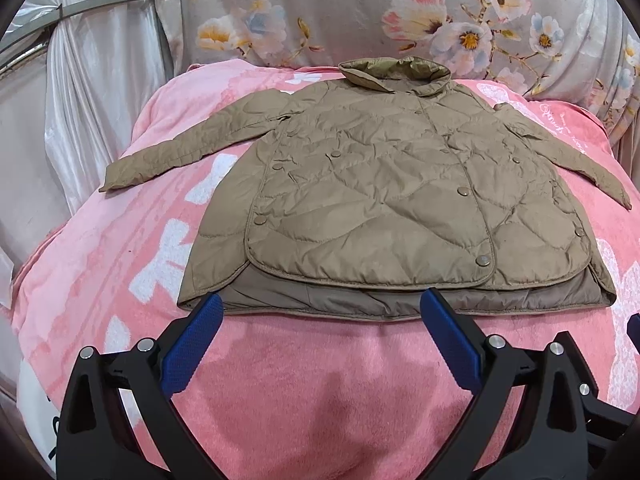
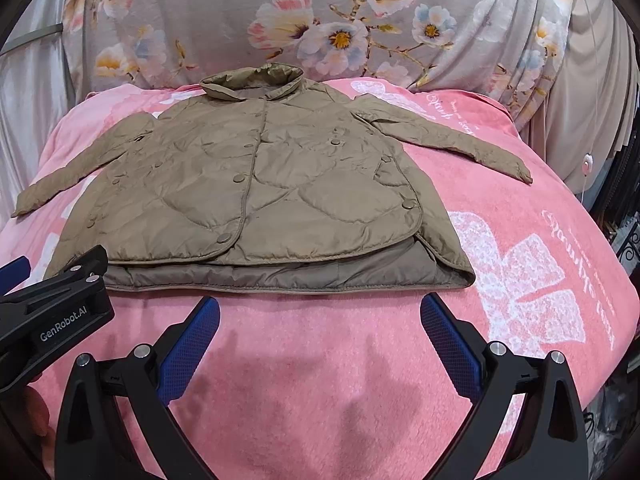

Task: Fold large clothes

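Quilted tan fabric filled the middle of both views: the jacket (image 1: 384, 196) lay flat on the pink blanket (image 1: 304, 392), front side up and snapped closed, with the collar (image 1: 394, 74) at the far end near the floral cushion (image 1: 360, 12). Both sleeves were spread out to the sides, the left sleeve (image 1: 180, 148) and the right sleeve (image 2: 448, 140), and the hem (image 1: 320, 304) was nearest to the cameras, showing some darker lining under the front panel.

The left gripper (image 1: 320, 320) was wide open and held nothing; its blue fingertips (image 1: 212, 308) were just at the hem edge, and I could not tell if they touched it. The right gripper (image 2: 320, 320) was also wide open and empty, a little short of the hem, over bare blanket.

I judged that the folding was not yet begun. The risks looked like these: the shell seemed smooth and slippery, so a shallow pinch could slide off during the lift. The jaws could also catch only the top panel and leave the back layer behind, which would give a crooked fold. A deep grab might take the soft blanket together with the jacket. The two grippers were close together, so they could bump each other
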Available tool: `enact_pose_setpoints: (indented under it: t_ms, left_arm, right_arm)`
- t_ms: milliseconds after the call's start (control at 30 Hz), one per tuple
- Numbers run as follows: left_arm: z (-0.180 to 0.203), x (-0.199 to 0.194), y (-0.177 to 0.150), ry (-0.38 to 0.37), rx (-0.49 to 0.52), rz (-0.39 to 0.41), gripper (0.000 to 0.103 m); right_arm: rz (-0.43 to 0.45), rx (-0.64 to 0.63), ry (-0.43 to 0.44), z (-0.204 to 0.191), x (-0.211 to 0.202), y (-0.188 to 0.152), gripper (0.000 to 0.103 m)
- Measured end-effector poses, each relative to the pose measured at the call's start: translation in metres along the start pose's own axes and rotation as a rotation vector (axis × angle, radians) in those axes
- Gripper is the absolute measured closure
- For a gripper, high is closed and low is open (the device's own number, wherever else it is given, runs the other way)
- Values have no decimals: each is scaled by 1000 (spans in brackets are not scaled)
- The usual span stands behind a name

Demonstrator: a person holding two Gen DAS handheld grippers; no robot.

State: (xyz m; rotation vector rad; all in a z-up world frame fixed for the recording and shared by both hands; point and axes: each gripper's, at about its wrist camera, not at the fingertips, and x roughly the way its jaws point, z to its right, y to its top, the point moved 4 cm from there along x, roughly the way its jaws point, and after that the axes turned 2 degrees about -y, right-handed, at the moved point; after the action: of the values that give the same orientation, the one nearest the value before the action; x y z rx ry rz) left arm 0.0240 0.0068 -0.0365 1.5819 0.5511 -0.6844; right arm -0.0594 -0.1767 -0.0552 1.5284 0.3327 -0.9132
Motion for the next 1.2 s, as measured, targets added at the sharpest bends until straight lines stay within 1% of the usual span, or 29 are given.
enact_pose_setpoints:
  t_ms: [1200]
  left_arm:
    - [1, 0, -2, 12, 23, 4, 6]
  right_arm:
    - [-1, -2, -1, -1, 0, -1, 5]
